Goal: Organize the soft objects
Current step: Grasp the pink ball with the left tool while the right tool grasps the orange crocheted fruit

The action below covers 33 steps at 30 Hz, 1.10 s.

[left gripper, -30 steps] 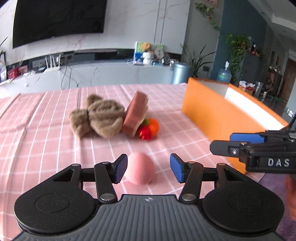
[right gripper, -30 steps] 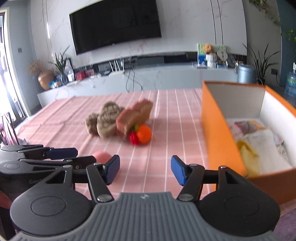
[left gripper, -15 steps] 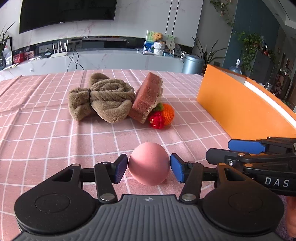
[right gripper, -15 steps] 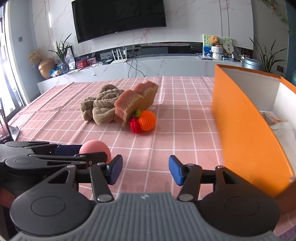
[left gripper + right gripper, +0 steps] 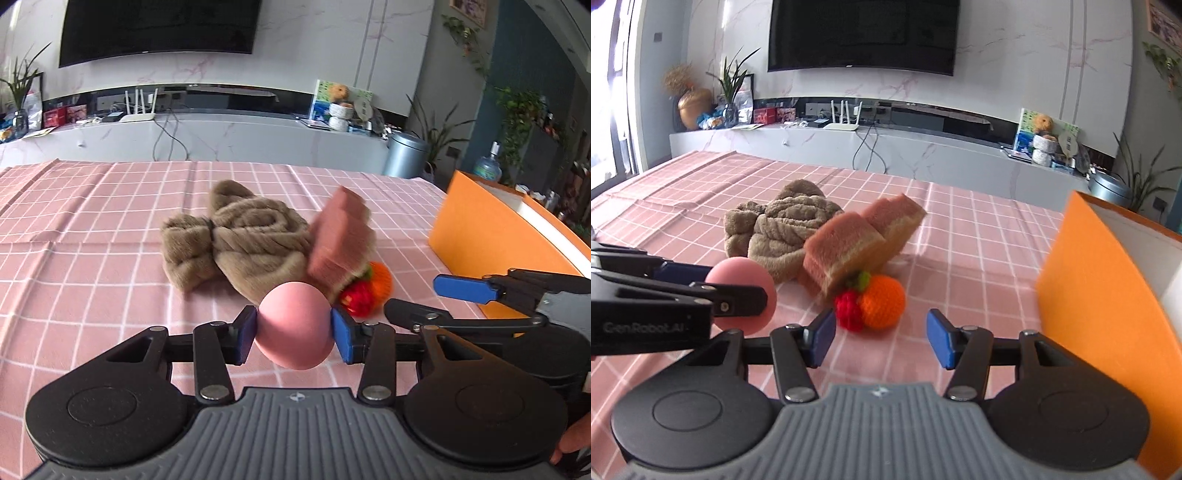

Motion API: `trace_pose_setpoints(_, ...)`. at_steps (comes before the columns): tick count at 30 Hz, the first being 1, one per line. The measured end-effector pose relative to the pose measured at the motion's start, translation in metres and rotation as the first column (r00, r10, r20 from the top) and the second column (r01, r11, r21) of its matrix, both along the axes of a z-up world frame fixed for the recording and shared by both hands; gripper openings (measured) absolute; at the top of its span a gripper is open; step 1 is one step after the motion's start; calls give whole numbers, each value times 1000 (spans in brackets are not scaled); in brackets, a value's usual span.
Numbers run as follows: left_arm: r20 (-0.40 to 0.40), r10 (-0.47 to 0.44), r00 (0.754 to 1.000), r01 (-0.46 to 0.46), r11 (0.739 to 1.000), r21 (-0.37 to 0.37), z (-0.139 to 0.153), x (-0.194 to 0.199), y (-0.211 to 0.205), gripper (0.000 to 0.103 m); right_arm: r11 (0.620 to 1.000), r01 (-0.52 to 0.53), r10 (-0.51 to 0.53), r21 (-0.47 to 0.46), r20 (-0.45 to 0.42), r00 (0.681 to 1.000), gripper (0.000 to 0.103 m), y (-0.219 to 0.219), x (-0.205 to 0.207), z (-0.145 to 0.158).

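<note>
The smooth, round pink foam ball (image 5: 293, 325) is sitting between the blue pads of the left claw (image 5: 293, 330), just above the pink checked cloth of the counter (image 5: 92, 258) and in front of the other soft things. A second ago the ball was lying loose on the cloth with a gap at either side; the left jaws have just been closing, and both pads are now pressing on its flanks. This is judged to mean the pick-up is being completed, with the carry to the orange cardboard box (image 5: 1082, 280) coming next.

The right claw (image 5: 881, 338) is hanging partly open with nothing between its pads; its jaws have also been narrowing slightly, and it is now lying nearer the small crocheted orange-and-red fruit toy (image 5: 875, 306) than before, which is probably its target.

Counted: one pink ball, one brown rolled plush towel (image 5: 236, 243), one pink-and-tan sponge block (image 5: 860, 240) leaning on the towel and over the toy, one crocheted toy, one box at the right. Three soft things are thus waiting on the cloth beyond the ball.
</note>
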State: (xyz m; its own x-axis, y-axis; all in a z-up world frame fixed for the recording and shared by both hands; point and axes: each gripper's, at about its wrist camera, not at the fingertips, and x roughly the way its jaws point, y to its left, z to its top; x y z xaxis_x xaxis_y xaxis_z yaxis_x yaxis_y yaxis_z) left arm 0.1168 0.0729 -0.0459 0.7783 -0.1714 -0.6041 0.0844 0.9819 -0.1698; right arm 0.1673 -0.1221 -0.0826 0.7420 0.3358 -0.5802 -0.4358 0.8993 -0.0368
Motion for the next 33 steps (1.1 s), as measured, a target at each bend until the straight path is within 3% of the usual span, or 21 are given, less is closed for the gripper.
trace_pose_setpoints(10, -17, 8, 1000, -8, 1000, -7, -4, 15, 11, 50, 995, -70, 69, -66, -6, 998, 57, 21, 30, -21)
trace_pose_setpoints(15, -31, 8, 999, -9, 1000, -21, -8, 15, 13, 50, 996, -76, 75, -47, -17, 997, 53, 21, 34, -27)
trace_pose_setpoints(33, -69, 1, 998, -3, 999, -37, -5, -8, 7, 50, 998, -31, 28, -54, -58, 998, 50, -6, -18, -11)
